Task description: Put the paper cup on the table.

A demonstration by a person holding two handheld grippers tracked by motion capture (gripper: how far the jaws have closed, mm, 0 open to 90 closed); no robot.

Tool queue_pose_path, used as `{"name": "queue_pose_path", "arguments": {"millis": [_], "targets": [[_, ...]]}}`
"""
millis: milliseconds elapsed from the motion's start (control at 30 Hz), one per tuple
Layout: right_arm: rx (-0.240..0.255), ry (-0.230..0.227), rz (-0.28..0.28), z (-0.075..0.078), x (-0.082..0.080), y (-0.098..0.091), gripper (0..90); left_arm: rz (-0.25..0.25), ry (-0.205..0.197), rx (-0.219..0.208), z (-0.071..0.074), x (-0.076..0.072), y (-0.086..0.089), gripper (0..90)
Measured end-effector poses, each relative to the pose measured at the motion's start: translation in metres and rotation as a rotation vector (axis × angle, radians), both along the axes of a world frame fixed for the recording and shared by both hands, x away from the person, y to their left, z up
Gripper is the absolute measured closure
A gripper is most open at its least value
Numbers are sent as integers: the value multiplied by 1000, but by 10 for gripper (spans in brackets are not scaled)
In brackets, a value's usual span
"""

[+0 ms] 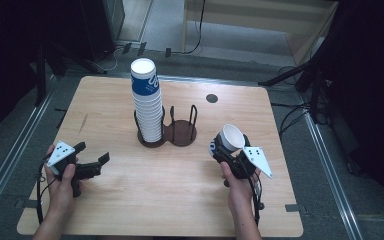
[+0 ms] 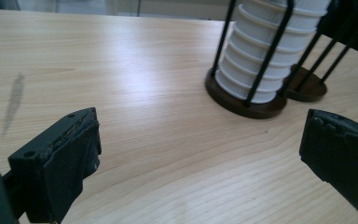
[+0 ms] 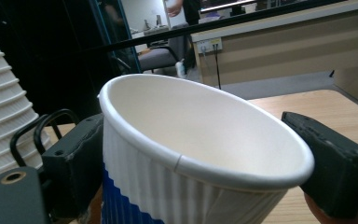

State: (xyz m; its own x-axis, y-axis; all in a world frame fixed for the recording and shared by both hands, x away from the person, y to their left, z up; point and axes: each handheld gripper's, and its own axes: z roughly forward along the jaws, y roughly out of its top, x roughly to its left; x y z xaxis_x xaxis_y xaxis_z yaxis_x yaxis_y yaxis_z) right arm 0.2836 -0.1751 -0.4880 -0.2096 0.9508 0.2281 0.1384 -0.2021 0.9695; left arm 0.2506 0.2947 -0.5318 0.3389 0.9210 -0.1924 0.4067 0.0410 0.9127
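A tall stack of white and blue paper cups [image 1: 146,100] [image 2: 265,51] stands in the left ring of a dark two-ring cup holder [image 1: 182,134] [image 2: 247,106] at the table's middle. My right gripper [image 1: 228,148] [image 3: 200,161] is shut on a single white and blue paper cup [image 1: 232,136] [image 3: 191,116]. It holds that cup tilted, mouth up, over the right side of the table. My left gripper [image 1: 93,152] [image 2: 200,140] is open with nothing between its jaws, low over the table's left side and pointing toward the holder.
The holder's right ring [image 1: 184,131] [image 2: 308,88] has no cups in it. The wooden table [image 1: 130,190] has a dark round hole [image 1: 211,98] near its far edge and a grey smudge [image 2: 14,100] at the left. Stands and cables surround the table on the floor.
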Motion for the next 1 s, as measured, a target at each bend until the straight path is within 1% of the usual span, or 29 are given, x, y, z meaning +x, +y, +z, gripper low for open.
{"name": "queue_pose_path", "arguments": {"millis": [100, 267, 300, 367, 467, 600, 667, 767, 800, 900, 1000], "targets": [[-23, -3, -17, -1, 2, -3, 116, 19, 5, 1, -2, 0, 7, 0], [-53, -13, -41, -2, 4, -8, 116, 32, 15, 21, -5, -1, 17, 0], [-59, -11, -45, -3, 5, -8, 116, 33, 16, 21, -5, -1, 19, 0], [-74, -23, -38, -4, 7, -10, 116, 36, 19, 21, -6, -2, 22, 0], [-92, -28, -41, -4, 10, -12, 117, 45, 25, 10, -9, -2, 26, 0], [-87, -29, -64, -6, 17, -15, 117, 49, 38, -4, -15, -1, 27, 0], [-93, -22, -65, -7, 22, -17, 116, 55, 44, -15, -17, 0, 27, 0], [-104, -6, -76, -9, 29, -19, 117, 56, 43, -23, -18, 0, 27, 0], [-110, -6, -84, -10, 32, -20, 116, 55, 45, -21, -19, 0, 27, 0], [-101, 8, -103, -12, 41, -24, 116, 49, 40, -12, -19, 0, 25, 0], [-127, 22, -128, -13, 50, -26, 116, 52, 34, -22, -19, 0, 25, 0]]}}
